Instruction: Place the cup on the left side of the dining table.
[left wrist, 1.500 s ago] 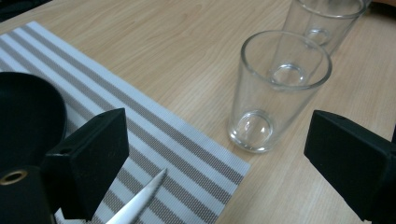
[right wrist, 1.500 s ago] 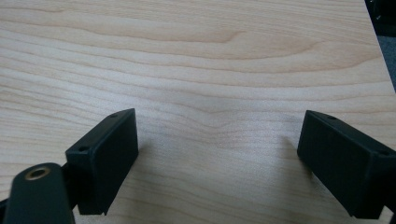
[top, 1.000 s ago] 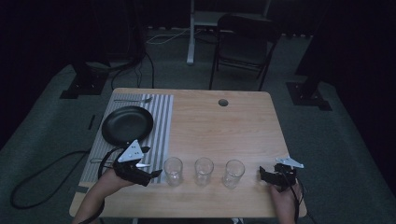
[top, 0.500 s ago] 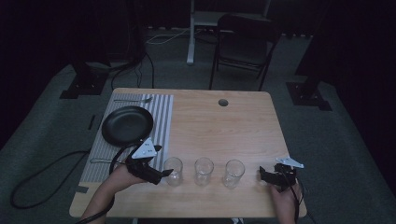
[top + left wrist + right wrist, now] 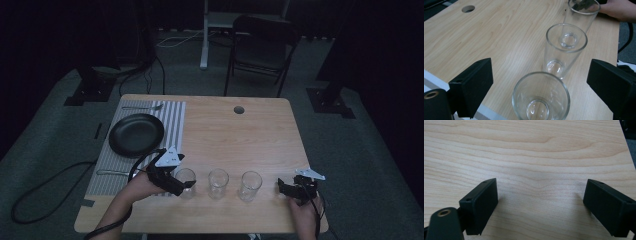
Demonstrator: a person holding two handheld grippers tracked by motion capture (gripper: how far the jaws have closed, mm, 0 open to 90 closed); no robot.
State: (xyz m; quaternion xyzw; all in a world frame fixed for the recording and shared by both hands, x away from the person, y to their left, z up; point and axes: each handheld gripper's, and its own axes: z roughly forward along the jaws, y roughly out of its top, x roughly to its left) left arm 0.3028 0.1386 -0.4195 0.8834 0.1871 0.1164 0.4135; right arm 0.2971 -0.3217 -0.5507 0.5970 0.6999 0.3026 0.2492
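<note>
On the counter [image 5: 260,135] three glasses stand upright in a row, mouths up. My left tongs [image 5: 541,92] are spread wide around the nearest glass [image 5: 541,96], not touching it. My right tongs [image 5: 541,205] gape over bare wood, right of the row.

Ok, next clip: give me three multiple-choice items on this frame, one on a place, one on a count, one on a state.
1. Where does the black plate lie?
A. on the striped mat
B. on bare wood
C. on the chair

2. How many glasses stand in the row?
A. two
B. three
C. five

3. How does the left gripper stand at the nearest glass?
A. shut on it
B. open, a jaw on each side
C. far off it

Key: 1 A, the plate rests on the mat at the table's left. 2 B, three glasses line the near edge. 3 B, gaps show between both jaws and the glass.
</note>
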